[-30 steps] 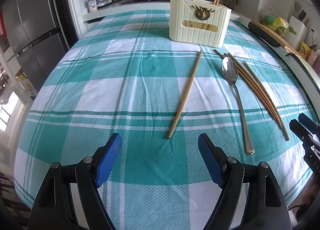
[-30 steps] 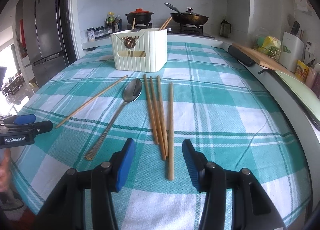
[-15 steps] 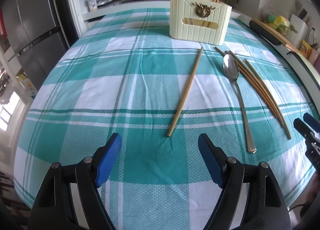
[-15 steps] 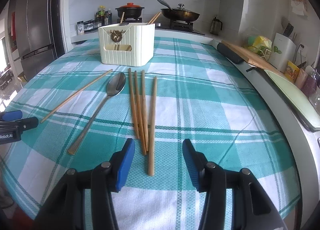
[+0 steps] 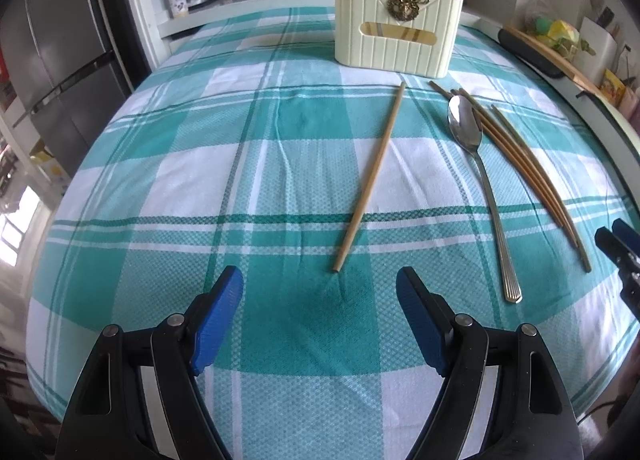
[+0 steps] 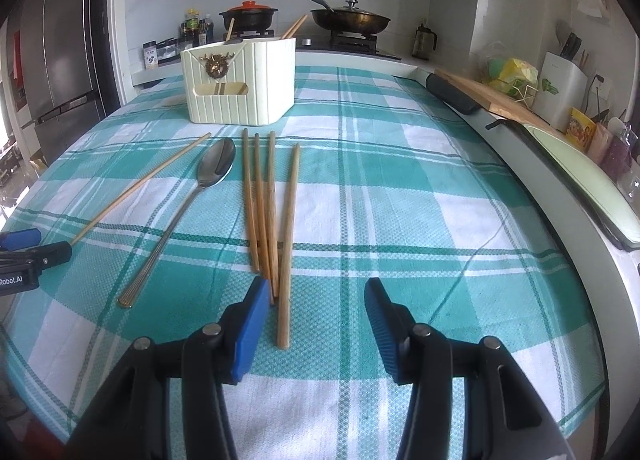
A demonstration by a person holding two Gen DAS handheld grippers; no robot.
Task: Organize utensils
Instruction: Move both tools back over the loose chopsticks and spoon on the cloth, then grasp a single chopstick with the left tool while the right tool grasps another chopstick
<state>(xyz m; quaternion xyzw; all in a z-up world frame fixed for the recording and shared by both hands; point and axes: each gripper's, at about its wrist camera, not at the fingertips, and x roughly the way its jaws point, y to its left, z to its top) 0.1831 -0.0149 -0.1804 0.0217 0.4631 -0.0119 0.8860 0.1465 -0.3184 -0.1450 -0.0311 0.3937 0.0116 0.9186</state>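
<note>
Nearer now, the right gripper (image 6: 312, 308) hovers spread and empty over four chopsticks (image 6: 267, 212) lying before the holder (image 6: 240, 88); left gripper (image 5: 320, 316) likewise spread; advise pinching one stick squarely.

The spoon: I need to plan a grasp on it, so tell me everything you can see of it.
The spoon is one piece of shiny silver metal, with an oval bowl facing up and a long slim handle ribbed at its flared end. It lies flat on the checked tablecloth, bowl toward the cream utensil holder, between a single chopstick and a bunch of four chopsticks. From the left wrist, its bowl seems to overlap one chopstick's tip. Neither gripper touches it.
</note>
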